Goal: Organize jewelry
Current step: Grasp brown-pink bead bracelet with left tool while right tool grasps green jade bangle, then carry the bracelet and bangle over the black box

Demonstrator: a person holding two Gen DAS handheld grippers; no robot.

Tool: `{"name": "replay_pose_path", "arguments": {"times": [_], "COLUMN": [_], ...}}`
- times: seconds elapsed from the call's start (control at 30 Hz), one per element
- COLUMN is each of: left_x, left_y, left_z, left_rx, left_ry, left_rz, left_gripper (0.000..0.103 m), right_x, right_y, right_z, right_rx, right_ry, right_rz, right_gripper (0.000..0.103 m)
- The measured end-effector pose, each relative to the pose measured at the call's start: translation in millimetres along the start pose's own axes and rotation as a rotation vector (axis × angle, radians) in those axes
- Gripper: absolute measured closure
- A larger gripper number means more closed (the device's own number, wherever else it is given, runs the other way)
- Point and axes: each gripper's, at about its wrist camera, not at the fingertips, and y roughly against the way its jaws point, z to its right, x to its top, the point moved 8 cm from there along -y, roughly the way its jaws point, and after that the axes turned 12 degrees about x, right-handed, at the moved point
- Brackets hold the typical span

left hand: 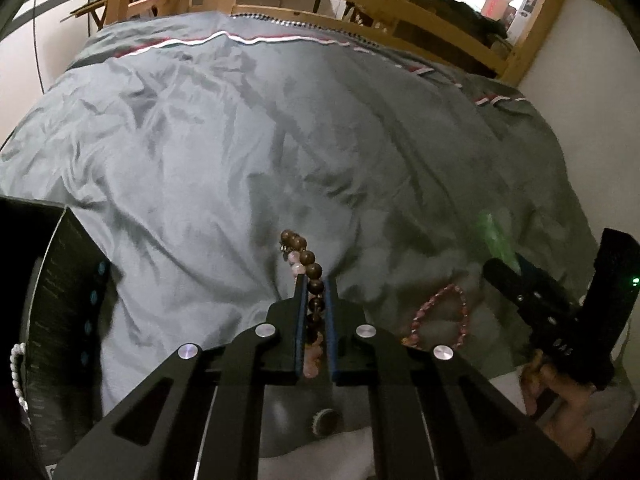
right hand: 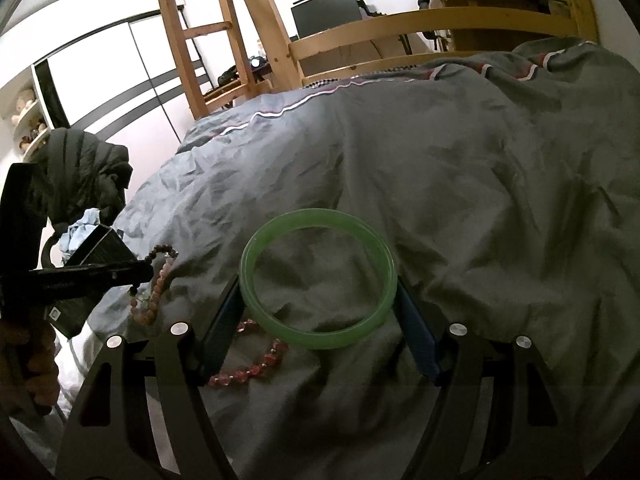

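Observation:
My left gripper (left hand: 314,280) is shut on a brown bead bracelet (left hand: 310,260), with pale pink beads bunched with it, held above the grey bedcover (left hand: 240,160). In the right wrist view the bead bracelets (right hand: 154,280) hang from the left gripper (right hand: 144,270). My right gripper (right hand: 318,284) is shut on a green jade bangle (right hand: 320,280), its fingers pressing on the ring's two sides, lifted above the cover. A pink crystal bead bracelet (right hand: 256,364) lies on the cover under it; it also shows in the left wrist view (left hand: 440,320). The bangle (left hand: 496,240) is blurred there.
A black box (left hand: 60,300) stands at the left edge of the bed, also seen in the right wrist view (right hand: 100,248). A dark jacket (right hand: 80,168) hangs beyond it. A wooden bed frame (right hand: 400,28) and ladder (right hand: 192,40) rise at the far side.

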Motion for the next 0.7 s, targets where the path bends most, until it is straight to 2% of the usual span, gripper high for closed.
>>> {"name": "replay_pose_path", "arguments": {"times": [0.27, 0.7], "left_x": [2, 14], "left_y": [7, 37], "left_z": [-1, -3], "left_rx": [0.017, -0.011], "left_ry": [-0.002, 0.009], "left_rz": [0.027, 0.094], "left_gripper": [0.096, 0.096], "right_x": [4, 5], "right_y": [4, 10], "right_z": [1, -7], "right_rx": [-0.006, -0.014], "right_ry": [0.010, 0.036], "right_rz": [0.014, 0.020], "right_gripper": [0.030, 0.030]}}
